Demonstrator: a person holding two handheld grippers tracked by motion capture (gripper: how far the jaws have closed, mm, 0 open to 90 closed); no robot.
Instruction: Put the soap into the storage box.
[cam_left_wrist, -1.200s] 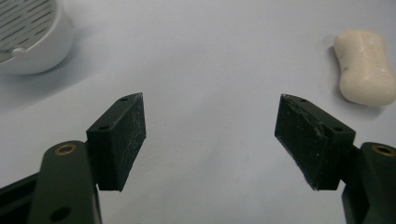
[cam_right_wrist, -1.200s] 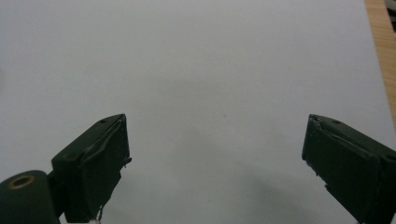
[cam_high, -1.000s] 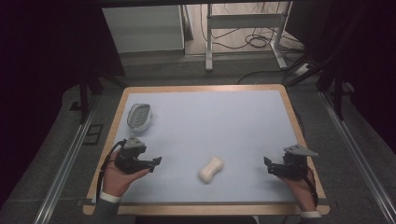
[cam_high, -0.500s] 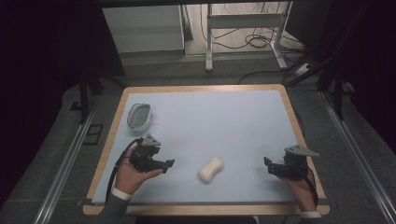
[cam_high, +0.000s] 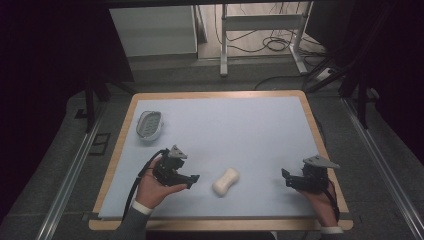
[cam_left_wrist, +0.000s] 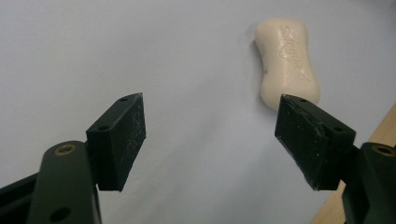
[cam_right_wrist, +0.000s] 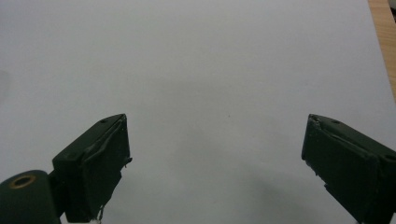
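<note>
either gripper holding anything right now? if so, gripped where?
Nothing held. Left gripper is open, with the soap bar lying on the mat ahead, apart from its jaws. Right gripper is open over bare mat.

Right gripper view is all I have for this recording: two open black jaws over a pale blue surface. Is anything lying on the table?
Observer: Yes. A cream soap bar lies near the table's front middle, between the two hands.
Operator: Is the other tool near it?
Observer: The left tool points at the bar with its jaws open, nothing between them; in the left gripper view the bar sits beyond its right jaw.
Operator: Anything else?
Observer: A grey soap dish sits near the table's left edge, farther back, apart from the bar.
</note>
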